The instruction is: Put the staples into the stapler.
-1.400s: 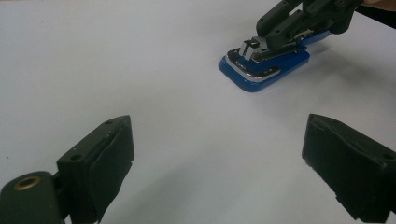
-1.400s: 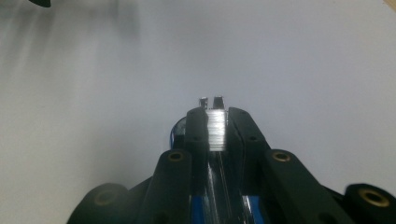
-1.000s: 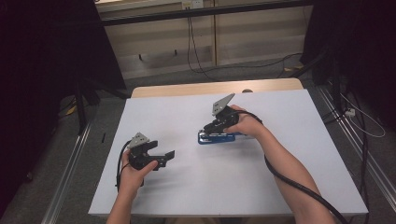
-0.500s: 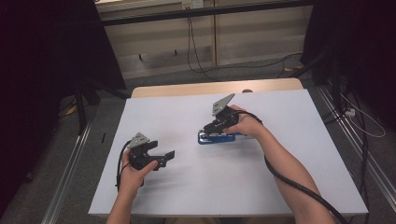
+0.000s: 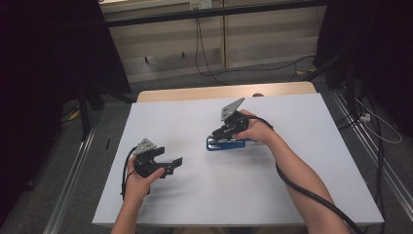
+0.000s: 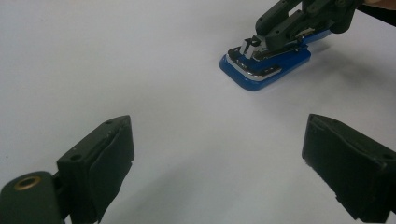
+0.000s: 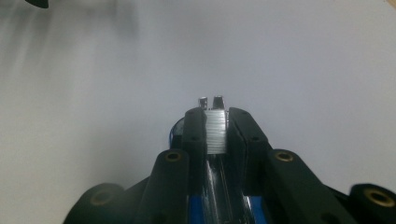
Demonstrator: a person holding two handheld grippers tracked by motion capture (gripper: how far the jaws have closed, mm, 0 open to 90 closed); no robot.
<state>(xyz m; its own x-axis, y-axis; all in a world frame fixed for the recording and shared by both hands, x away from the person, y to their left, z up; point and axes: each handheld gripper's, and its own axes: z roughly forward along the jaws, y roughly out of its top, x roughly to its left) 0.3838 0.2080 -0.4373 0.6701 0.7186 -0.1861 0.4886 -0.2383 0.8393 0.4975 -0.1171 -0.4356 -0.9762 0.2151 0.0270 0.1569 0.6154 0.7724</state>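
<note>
A strip of staples [image 7: 216, 131] is gripped over the opened blue stapler [image 5: 225, 143] by the right gripper [image 5: 227, 130]; seating is judged unfinished. The left gripper [image 5: 171, 164] is held released.

The desk [image 5: 292, 195] is viewed from high above, looking forward and down. Each hand-held gripper view is taken low, close along its jaws. The blue stapler [image 6: 266, 65] is shared by all views.

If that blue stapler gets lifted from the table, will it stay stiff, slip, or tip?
The stapler looks rigid plastic and metal, so it probably won't flex, though its hinged top might swing open. Its glossy sides could slip; the right gripper is shut on the narrow staple strip. The flat, wide base suggests it slides rather than tips.
</note>
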